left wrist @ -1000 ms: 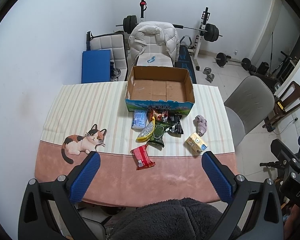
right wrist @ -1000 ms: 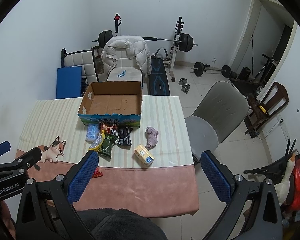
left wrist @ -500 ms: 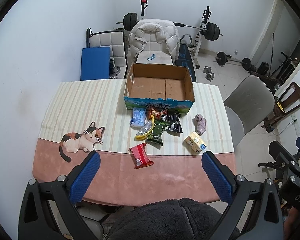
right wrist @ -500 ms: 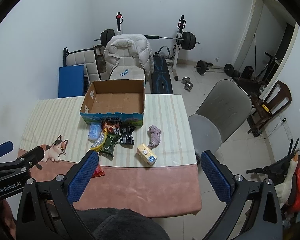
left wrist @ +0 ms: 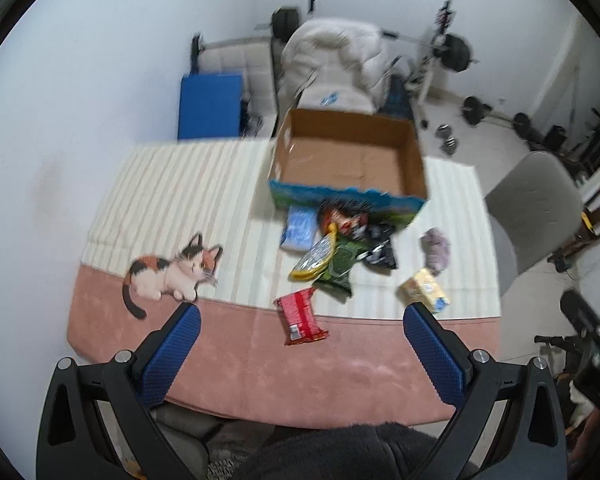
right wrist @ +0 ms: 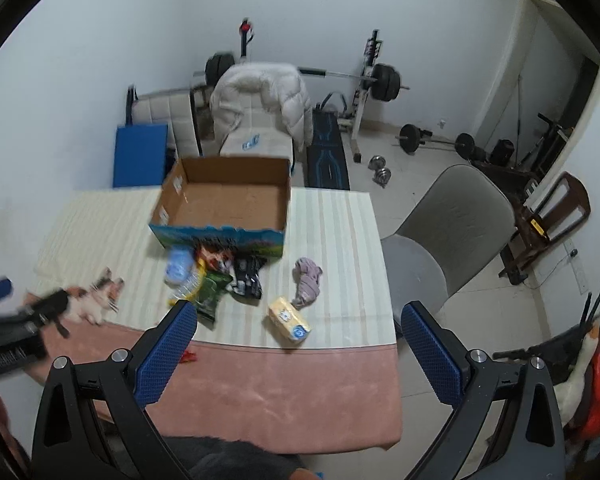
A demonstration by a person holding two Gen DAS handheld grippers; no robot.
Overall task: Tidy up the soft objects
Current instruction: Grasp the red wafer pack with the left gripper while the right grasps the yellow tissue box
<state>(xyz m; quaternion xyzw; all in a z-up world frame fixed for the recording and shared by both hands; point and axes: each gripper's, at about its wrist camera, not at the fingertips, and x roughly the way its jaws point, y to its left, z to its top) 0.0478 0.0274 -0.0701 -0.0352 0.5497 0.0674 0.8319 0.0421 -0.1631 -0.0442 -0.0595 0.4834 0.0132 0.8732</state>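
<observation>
Hovering above the near edge of the table (left wrist: 228, 364), both grippers are spread wide and hold nothing. In the left wrist view the left gripper (left wrist: 300, 346) frames a red snack packet (left wrist: 301, 316) that lies alone on the pink band of the tablecloth, just beyond its fingertips at about 12 o'clock. The right gripper (right wrist: 296, 342) sits over the same edge further to the right, with a yellow tissue pack (right wrist: 289, 320) just ahead of it at 12 o'clock and a crumpled purple cloth (right wrist: 307, 282) a little further on.

Nothing has gone into the cardboard box (left wrist: 346, 160) yet; its brown floor looks bare. It stands open at the far side of the table, at 12 o'clock from both grippers. Right against its printed front wall lies the main heap: a pale blue packet (left wrist: 299, 227), a yellow-edged bag (left wrist: 314, 260), a green bag (left wrist: 336, 270) and a dark packet (left wrist: 380, 248), overlapping one another.

The step in hand appears to be the first approach, before any pick. A sensible next move would be for each gripper to drop onto its nearest lone item, the red snack packet on the left and the yellow tissue pack on the right, pinching lightly since these soft packs will crumple, then to carry them over the front wall of the box
</observation>
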